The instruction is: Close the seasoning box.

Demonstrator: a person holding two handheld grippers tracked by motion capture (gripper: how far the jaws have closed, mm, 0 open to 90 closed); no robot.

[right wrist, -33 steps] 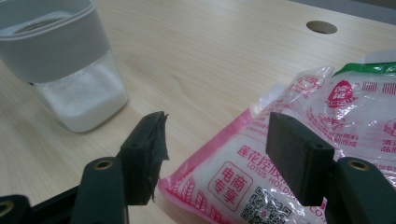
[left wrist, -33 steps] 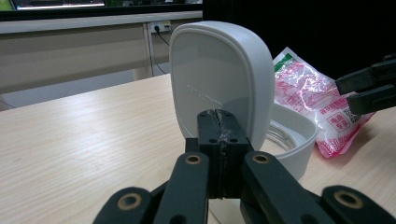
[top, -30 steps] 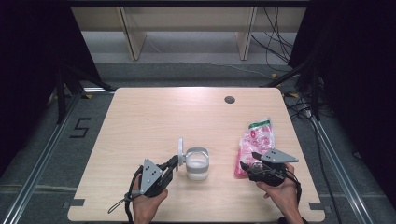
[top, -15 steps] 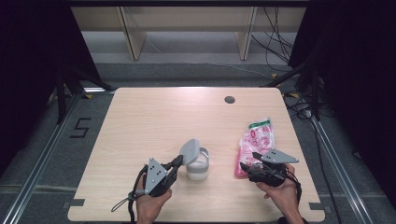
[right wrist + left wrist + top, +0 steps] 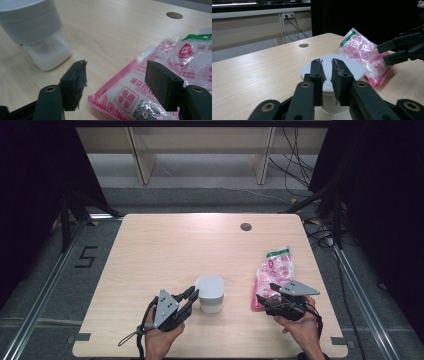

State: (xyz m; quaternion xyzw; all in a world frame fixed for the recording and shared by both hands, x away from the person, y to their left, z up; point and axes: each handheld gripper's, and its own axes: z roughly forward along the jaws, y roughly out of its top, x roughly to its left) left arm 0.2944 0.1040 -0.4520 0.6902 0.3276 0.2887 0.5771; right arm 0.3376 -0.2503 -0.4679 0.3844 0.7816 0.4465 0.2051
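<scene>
Two grippers down at the near edge, so start there: the left gripper [image 5: 192, 296] sits just beside the white container [image 5: 210, 293], jaws parted only a crack, nothing pinched between them and its tips just off the rim of the lid [image 5: 352, 67]. Those jaws have just been opening, easing off the lid they were carrying. A second ago that lid stood up on edge beside the open container; half a second ago it was tilted over the mouth; now it lies flat on top, so the closing step looks done. Through the clear lower wall, the right gripper view shows white powder [image 5: 50, 56] inside. Over on the other side, the right gripper [image 5: 270, 297] hovers with jaws spread wide, one pad either side of the near corner of the pink bag [image 5: 272, 272] without pressing on it, and they too have been widening a touch. The bag itself has not shifted from its spot near the table's right edge. Next, I'd judge, the left gripper needs to back straight off without nudging the lid, or press it down if it isn't seated. Farther back, bare table [image 5: 175, 245] and the round cable hole [image 5: 245, 226].
</scene>
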